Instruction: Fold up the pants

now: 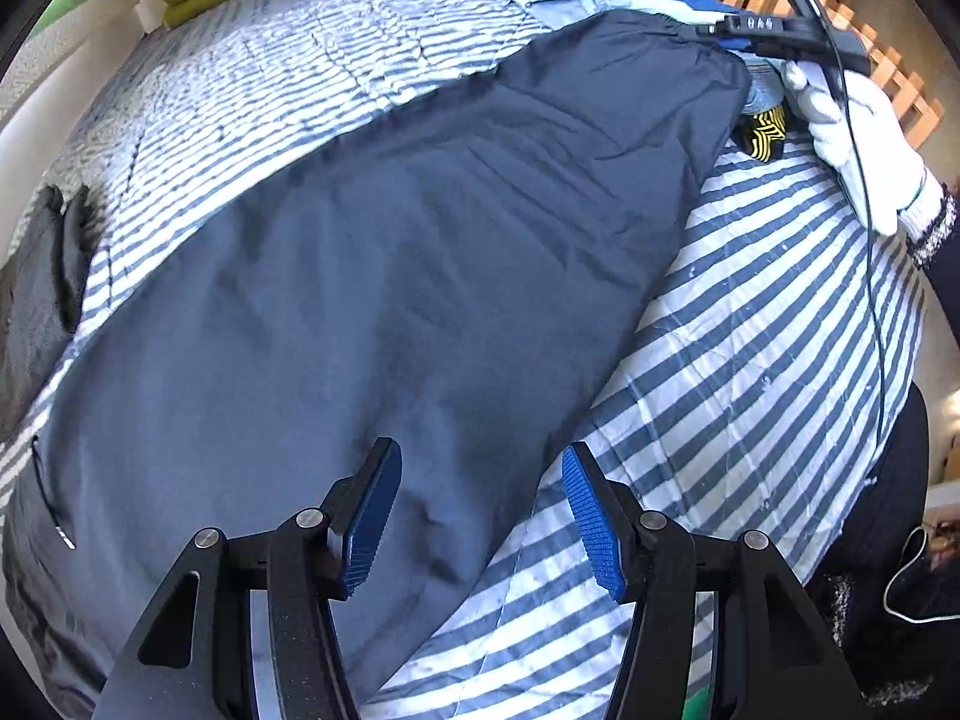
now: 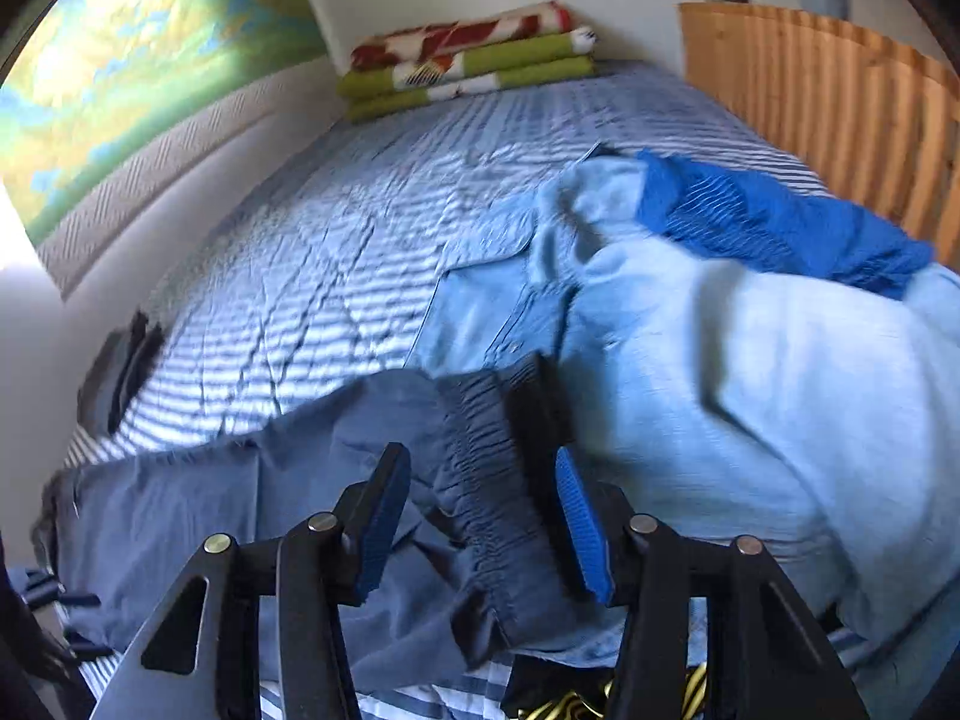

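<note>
Striped bed (image 1: 750, 330), wooden headboard (image 2: 840, 120) behind. My pants (image 1: 390, 276) lie flat across bed, waistband beside light blue shirt (image 2: 720, 372). My left tongs (image 1: 480, 516) open, empty; right tongs (image 2: 480, 516) open over waistband.

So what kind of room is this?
Probably a bedroom. There's a bed with a striped quilt, folded blankets stacked at its far end, and clothes like dark pants spread on it.

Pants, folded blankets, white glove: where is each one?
Pants (image 1: 372, 276): left wrist view, middle of the dark cloth.
Blankets (image 2: 474, 69): right wrist view, front edge of the stack.
Glove (image 1: 852, 138): left wrist view, back of the hand.
</note>
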A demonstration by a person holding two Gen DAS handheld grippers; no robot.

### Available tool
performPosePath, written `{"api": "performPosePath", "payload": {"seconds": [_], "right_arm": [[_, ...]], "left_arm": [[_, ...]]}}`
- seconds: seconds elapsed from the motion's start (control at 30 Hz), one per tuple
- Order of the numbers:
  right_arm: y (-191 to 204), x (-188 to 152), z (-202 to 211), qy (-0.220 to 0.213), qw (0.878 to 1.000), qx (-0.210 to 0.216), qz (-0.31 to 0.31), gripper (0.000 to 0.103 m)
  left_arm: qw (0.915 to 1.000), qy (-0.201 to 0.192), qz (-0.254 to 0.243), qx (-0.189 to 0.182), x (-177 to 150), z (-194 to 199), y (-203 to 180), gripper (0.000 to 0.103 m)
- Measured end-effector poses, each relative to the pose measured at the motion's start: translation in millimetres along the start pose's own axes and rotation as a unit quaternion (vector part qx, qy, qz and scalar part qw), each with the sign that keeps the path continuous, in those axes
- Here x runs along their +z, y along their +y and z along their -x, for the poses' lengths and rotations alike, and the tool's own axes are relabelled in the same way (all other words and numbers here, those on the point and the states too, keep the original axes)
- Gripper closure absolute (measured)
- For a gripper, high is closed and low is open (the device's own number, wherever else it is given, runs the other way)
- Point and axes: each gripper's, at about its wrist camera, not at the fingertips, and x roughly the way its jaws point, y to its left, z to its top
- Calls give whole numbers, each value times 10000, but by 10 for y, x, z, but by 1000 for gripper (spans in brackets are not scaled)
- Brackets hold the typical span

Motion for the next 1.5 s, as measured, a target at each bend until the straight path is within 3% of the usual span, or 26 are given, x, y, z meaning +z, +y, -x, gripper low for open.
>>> {"api": "performPosePath", "payload": {"seconds": [0.07, 0.2, 0.3, 0.43, 0.47, 0.53, 0.7, 0.77, 0.83, 0.9, 0.93, 1.0, 1.03, 1.13, 1.23, 1.27, 1.3, 1.37, 1.47, 1.5], "right_arm": [[1, -50, -93, 84, 9999, 38, 75, 67], [-190, -69, -38, -12, 9970, 738, -236, 71], [-259, -28, 82, 36, 9935, 1109, -269, 64], [-190, 125, -72, 210, 9950, 966, -140, 65], [-136, 135, -133, 251, 9969, 748, -43, 81], [-31, 111, -182, 298, 9987, 344, 223, 89], [-15, 70, 218, -539, 9980, -42, 341, 97], [-20, 89, 245, -602, 9972, -170, 404, 97], [-48, 105, 67, -163, 9992, -131, 328, 90], [-123, 110, -100, 297, 9994, 42, 187, 77], [-177, 106, -97, 230, 9997, -34, 95, 74], [-269, 101, -38, 69, 10000, 61, 8, 52], [-320, 101, -24, 75, 9997, 215, -37, 48], [-414, 78, -163, 527, 9959, 736, -87, 46], [-422, 2, -374, 794, 9935, 793, -183, 46], [-412, -26, -390, 757, 9934, 820, -247, 49], [-396, -42, -383, 697, 9936, 841, -293, 61], [-350, -77, -286, 539, 9939, 887, -380, 68], [-223, -115, -79, 289, 9964, 774, -192, 88], [-159, -135, 3, 200, 9974, 685, -91, 88]], "left_arm": [[10000, 69, 10, 19, 9, -92, 20, 43], [9995, 300, 28, 40, 8, -353, 51, 42], [9996, 251, 114, -98, 2, -467, 70, 31], [9998, 207, -33, -17, 14, -519, -18, 24], [9997, 212, -97, 29, 10, -523, -38, 24], [9997, 211, -98, 24, 9, -507, -50, 24], [9998, 162, 91, -107, 6, -456, 5, 24], [9997, 198, 73, -110, -7, -479, 8, 24], [9998, 191, 34, -69, -13, -485, 1, 23], [9997, 162, 105, -128, -18, -470, 19, 23], [9996, 157, 138, -165, -42, -451, 32, 23], [9996, 169, 157, -190, -115, -417, 69, 24], [9996, 175, 149, -185, -122, -421, 82, 23], [9996, 174, 124, -171, -175, -406, 112, 23], [9996, 155, 143, -162, -172, -405, 139, 23], [9996, 160, 143, -161, -147, -423, 140, 23], [9996, 168, 131, -160, -140, -427, 150, 23], [9996, 196, 95, -151, -134, -447, 129, 23], [9996, 229, 64, -126, -119, -462, 86, 23], [9996, 229, 74, -120, -117, -466, 71, 23]]}}
